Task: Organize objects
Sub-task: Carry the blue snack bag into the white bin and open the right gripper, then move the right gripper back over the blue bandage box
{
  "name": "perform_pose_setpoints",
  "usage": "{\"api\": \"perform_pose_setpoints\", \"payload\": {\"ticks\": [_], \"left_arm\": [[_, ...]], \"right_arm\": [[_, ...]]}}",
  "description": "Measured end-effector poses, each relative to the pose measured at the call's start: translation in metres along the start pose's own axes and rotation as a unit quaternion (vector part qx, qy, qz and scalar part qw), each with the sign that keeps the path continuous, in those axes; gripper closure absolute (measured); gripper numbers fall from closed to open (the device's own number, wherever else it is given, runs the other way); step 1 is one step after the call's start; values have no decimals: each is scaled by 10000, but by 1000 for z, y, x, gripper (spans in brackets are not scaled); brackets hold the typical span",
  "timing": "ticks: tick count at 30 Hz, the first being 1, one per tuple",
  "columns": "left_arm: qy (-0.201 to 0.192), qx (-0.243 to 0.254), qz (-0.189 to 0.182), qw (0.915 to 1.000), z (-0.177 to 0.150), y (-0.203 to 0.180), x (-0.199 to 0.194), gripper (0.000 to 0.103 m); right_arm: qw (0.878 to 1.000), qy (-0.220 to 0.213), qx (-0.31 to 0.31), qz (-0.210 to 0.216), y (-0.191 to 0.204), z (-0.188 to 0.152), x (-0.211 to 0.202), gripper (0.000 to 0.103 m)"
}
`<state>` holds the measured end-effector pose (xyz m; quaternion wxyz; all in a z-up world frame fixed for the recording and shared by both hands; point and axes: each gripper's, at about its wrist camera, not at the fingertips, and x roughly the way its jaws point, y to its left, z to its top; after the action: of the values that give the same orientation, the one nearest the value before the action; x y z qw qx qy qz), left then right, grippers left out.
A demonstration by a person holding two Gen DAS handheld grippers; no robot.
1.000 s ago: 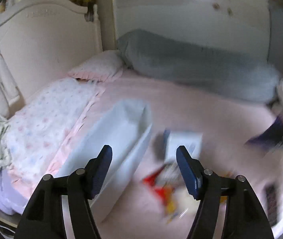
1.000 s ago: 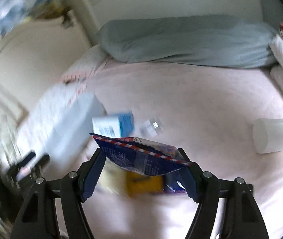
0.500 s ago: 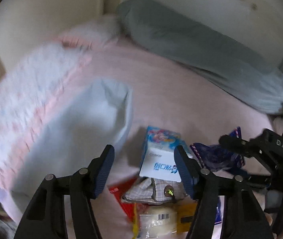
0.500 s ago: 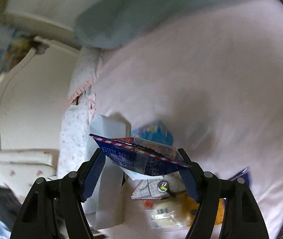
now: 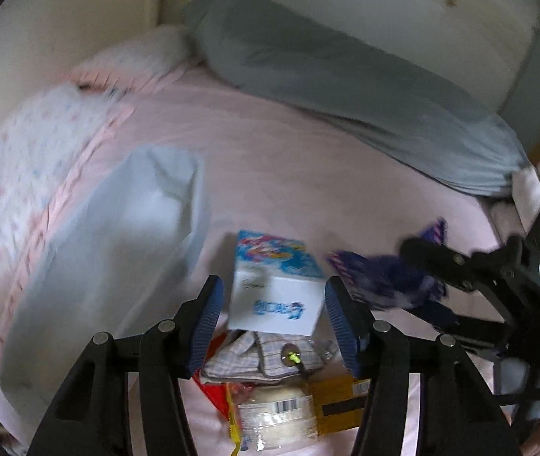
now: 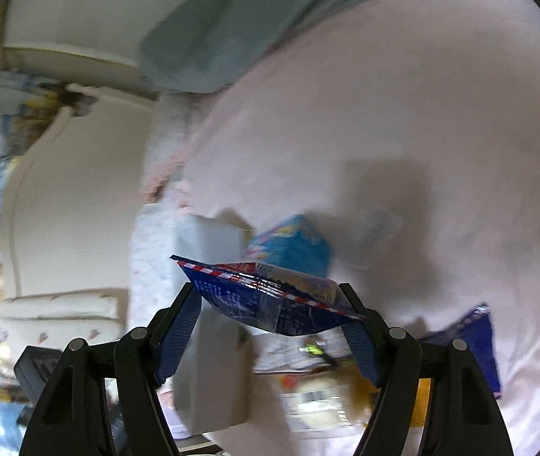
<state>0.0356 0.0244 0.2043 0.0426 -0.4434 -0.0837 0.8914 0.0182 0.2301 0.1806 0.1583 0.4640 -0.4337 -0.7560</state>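
Note:
My right gripper (image 6: 272, 300) is shut on a dark blue snack packet (image 6: 270, 296) with a red-and-white striped edge, held above the bed. It also shows at the right of the left wrist view (image 5: 384, 277), blurred. My left gripper (image 5: 272, 304) is open, its fingers on either side of a white and blue box (image 5: 275, 285) that lies on the pink sheet; I cannot tell if they touch it. Below the box lies a pile: a checked cloth pouch (image 5: 258, 353), a clear wrapped bun (image 5: 275, 418), a yellow packet (image 5: 340, 399) and a red packet (image 5: 213, 391).
A pale blue open bag (image 5: 110, 243) lies left of the pile on the pink bed (image 5: 308, 174). A grey bolster (image 5: 346, 76) lies along the wall. A flowered quilt (image 5: 15, 159) covers the left side. Another blue packet (image 6: 475, 342) lies right of the pile.
My left gripper has moved forward and down, so its open fingers now flank the white and blue box. My right gripper has swung over the pile, still holding the blue packet.

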Motion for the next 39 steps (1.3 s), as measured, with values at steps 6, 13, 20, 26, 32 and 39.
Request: {"api": "perform_pose_setpoints", "payload": {"ticks": [6,13,20,26,32,39], "left_arm": [[-643,485,-104,9967,-11,-18,-39,49],[-1087,-88,-95,9940,-12,17,-71,48],[-1139,-1573,852,9772,-22,88,-88,50],[-862,-2890,976,9484,-34,149,-77,48],[-28,-3264,1015,9398,-39,181,-40,49],[83,-3404,996,9349,-42,185,-36,49]], "right_arm": [[9951,5,-383,906,31,-7,3,31],[9769,610,-599,1959,69,-26,36,31],[9515,1799,-444,2457,104,-67,108,31],[9401,2400,-292,2402,112,-82,150,32],[9242,2971,138,2394,103,-98,177,32],[9351,2922,-129,2001,102,-103,173,32]]}}
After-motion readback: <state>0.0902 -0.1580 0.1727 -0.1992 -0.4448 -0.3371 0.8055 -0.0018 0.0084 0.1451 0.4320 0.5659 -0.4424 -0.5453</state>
